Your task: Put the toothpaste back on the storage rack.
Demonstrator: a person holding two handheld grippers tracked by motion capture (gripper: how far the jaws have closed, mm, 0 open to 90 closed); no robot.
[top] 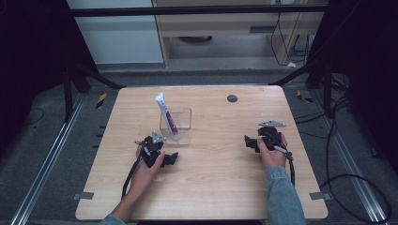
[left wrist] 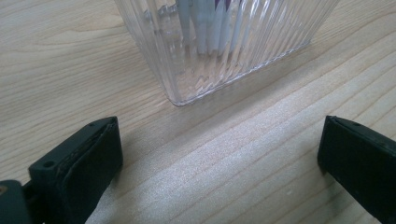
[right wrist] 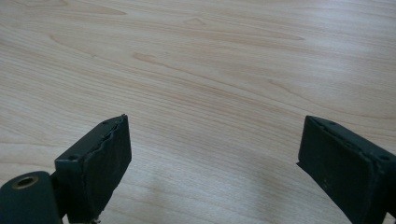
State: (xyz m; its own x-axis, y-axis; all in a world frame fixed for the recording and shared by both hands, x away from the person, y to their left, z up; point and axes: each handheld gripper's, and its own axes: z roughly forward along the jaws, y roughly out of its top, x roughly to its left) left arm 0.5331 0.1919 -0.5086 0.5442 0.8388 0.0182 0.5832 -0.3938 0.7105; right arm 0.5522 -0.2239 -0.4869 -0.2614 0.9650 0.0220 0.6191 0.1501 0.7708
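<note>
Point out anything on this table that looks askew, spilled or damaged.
Only one thing stands out: the white and purple tube leans askew in the clear ribbed container, its top tipped toward the far left and sticking well above the rim. Nothing looks spilled or damaged on the wooden table.

A clear ribbed plastic container [left wrist: 224, 44] stands on the pale wooden tabletop [left wrist: 224, 158], one lower corner turned toward the left claw [left wrist: 219, 154]. White tube shapes with a touch of purple show blurred through its walls. The claw's two black jaws stand wide apart, just short of the container, nothing between them.
</note>
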